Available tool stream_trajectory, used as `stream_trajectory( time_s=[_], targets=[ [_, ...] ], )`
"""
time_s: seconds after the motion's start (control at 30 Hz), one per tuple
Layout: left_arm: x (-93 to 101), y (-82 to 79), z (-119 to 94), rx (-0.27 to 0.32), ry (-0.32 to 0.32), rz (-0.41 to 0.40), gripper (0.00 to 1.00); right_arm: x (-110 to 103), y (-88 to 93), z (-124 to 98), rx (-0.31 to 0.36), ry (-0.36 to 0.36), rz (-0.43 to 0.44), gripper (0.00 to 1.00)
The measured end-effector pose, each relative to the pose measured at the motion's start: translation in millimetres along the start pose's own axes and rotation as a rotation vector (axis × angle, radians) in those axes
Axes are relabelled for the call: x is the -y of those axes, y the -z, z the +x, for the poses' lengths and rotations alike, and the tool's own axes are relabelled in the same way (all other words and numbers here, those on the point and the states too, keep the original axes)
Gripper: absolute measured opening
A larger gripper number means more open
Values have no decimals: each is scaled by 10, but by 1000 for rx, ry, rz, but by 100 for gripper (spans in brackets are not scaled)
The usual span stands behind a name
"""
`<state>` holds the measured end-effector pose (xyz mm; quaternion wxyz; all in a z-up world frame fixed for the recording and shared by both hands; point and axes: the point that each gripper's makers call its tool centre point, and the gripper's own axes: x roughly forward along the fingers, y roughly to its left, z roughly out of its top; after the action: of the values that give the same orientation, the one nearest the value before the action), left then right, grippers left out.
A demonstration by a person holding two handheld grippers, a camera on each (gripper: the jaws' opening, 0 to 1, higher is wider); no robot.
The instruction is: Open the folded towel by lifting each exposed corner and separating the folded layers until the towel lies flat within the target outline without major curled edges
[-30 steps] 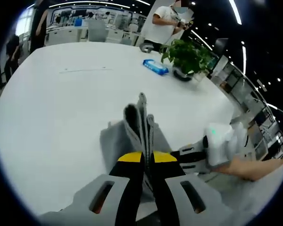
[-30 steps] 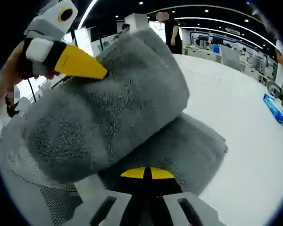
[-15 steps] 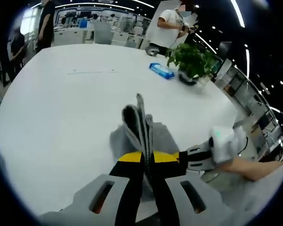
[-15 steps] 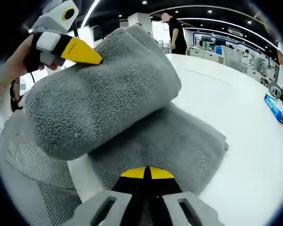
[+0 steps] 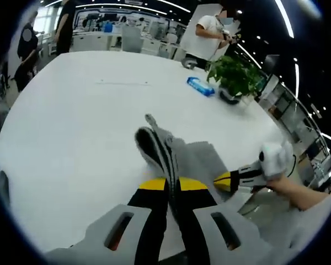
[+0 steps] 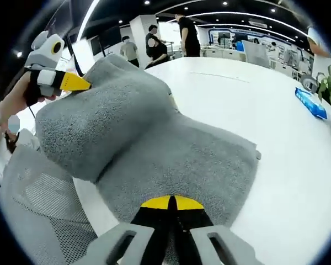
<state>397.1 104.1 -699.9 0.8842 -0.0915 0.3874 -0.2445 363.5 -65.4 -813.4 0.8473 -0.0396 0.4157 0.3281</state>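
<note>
A grey towel point(image 6: 176, 160) lies on the white table point(image 6: 276, 127), one part lifted into a thick hump at the upper left. My right gripper point(image 6: 171, 202) is shut on the towel's near edge. My left gripper point(image 6: 76, 83), held by a hand, grips the raised hump. In the left gripper view, the left gripper point(image 5: 172, 183) is shut on several bunched layers of the towel point(image 5: 157, 144) that rise edge-on from its jaws. The right gripper point(image 5: 233, 179) comes in from the right with its yellow tip at the towel's flat part point(image 5: 201, 160).
A blue packet point(image 5: 201, 85) and a potted plant point(image 5: 236, 77) sit at the table's far side. A thin marked line point(image 5: 124, 83) runs across the table beyond the towel. A grey mesh chair point(image 6: 36, 215) is at the near edge. People stand in the background.
The two grippers have drawn apart. The rolled upper layer has stretched out from a tight bundle into a wider, flatter hump, and more of the towel rests on the table.
</note>
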Motion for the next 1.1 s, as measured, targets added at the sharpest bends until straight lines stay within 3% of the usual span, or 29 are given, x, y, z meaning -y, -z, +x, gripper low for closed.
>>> stream_trajectory(
  time_s=[0.37, 0.77, 0.93, 1.1],
  targets=[
    [-67, 121, 7, -10, -25, -3, 5, 334, 91, -178, -6, 85, 51, 0],
    [-265, 307, 51, -49, -59, 2, 5, 364, 102, -186, 1, 114, 41, 0],
    [-444, 496, 133, -102, -111, 24, 5, 365, 102, -186, 5, 114, 46, 0],
    [-584, 646, 205, -141, -113, 38, 5, 369, 104, -186, 8, 116, 45, 0]
  ],
)
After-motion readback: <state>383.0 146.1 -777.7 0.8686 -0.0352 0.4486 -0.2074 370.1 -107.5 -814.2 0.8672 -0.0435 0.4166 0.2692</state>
